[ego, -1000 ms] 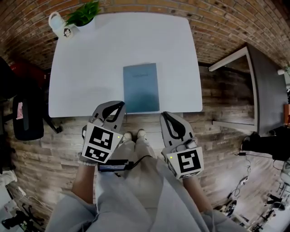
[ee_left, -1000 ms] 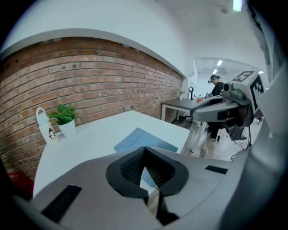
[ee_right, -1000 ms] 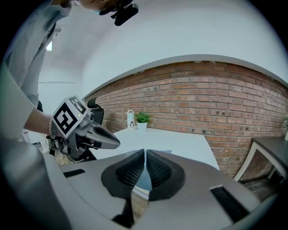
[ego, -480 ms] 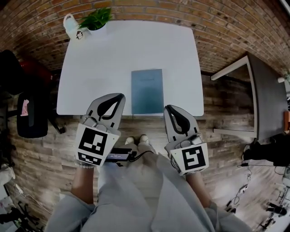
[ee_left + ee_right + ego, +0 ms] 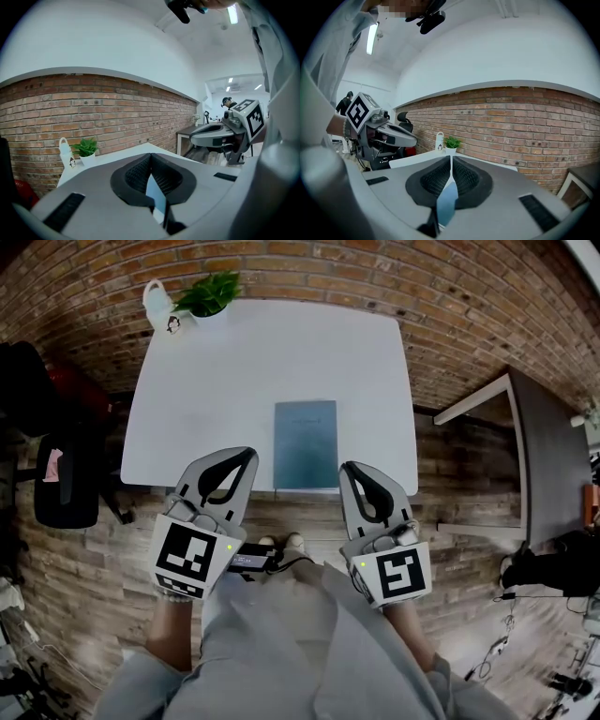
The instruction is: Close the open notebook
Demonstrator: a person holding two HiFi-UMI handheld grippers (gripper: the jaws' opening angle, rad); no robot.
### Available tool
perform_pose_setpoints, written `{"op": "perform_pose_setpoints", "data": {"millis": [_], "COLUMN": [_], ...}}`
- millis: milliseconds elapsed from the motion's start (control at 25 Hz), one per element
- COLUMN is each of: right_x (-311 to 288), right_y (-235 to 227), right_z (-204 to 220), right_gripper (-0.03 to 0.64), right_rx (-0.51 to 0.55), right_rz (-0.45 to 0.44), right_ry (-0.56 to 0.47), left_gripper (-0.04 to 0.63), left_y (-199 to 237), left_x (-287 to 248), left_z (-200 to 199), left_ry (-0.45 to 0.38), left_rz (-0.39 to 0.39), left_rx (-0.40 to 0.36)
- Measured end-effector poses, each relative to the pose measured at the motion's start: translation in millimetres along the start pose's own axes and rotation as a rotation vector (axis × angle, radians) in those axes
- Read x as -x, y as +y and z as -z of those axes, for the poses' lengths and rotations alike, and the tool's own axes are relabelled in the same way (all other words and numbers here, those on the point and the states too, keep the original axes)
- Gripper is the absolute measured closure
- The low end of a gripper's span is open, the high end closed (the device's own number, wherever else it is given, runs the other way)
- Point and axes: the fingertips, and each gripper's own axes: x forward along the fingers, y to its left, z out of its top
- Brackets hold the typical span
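Note:
The blue notebook (image 5: 306,444) lies closed and flat near the front edge of the white table (image 5: 216,381). My left gripper (image 5: 246,456) hangs shut in front of that edge, left of the notebook and apart from it. My right gripper (image 5: 347,468) is shut too, just off the notebook's near right corner, holding nothing. In the left gripper view the jaws meet at the left gripper (image 5: 150,157), and a strip of notebook (image 5: 157,199) shows below them. The right gripper view shows the same: right gripper (image 5: 451,159) closed tip to tip, notebook (image 5: 447,204) beyond.
A potted plant (image 5: 211,298) and a white bottle (image 5: 159,304) stand at the table's far left corner. A black chair (image 5: 66,474) sits left of the table, a second table (image 5: 525,446) to the right. A brick wall runs behind.
Both grippers have risen a little in front of the table edge and stayed shut. The notebook has not moved.

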Motion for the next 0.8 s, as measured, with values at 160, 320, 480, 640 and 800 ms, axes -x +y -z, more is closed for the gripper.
{"op": "perform_pose_setpoints", "data": {"millis": [160,320,480,640,800], "right_x": [-3,-8,-11,-13,-12], "right_y": [2,2,1,0,1], "right_z": [-3,-4,-7,-9,-9], "right_gripper": [0.572,0.572,0.572,0.572,0.572], "right_rx": [0.006,0.010,0.012,0.014,0.020], "right_rz": [-0.011,-0.018,-0.016,-0.017,-0.026], "right_ry": [-0.009,-0.017,-0.036,-0.047,-0.053], "left_gripper": [0.577,0.577,0.577,0.577,0.577], "left_y": [3,4,4,1,-2], "left_x": [4,3,1,-2,-3], "left_z": [-1,-5,-3,-2,-4], "left_ry": [-0.006,-0.020,-0.012,-0.010,-0.018], "left_rz": [-0.008,-0.012,-0.004,0.005,0.007], "left_rx": [-0.002,0.018,0.003,-0.010,-0.002]}}
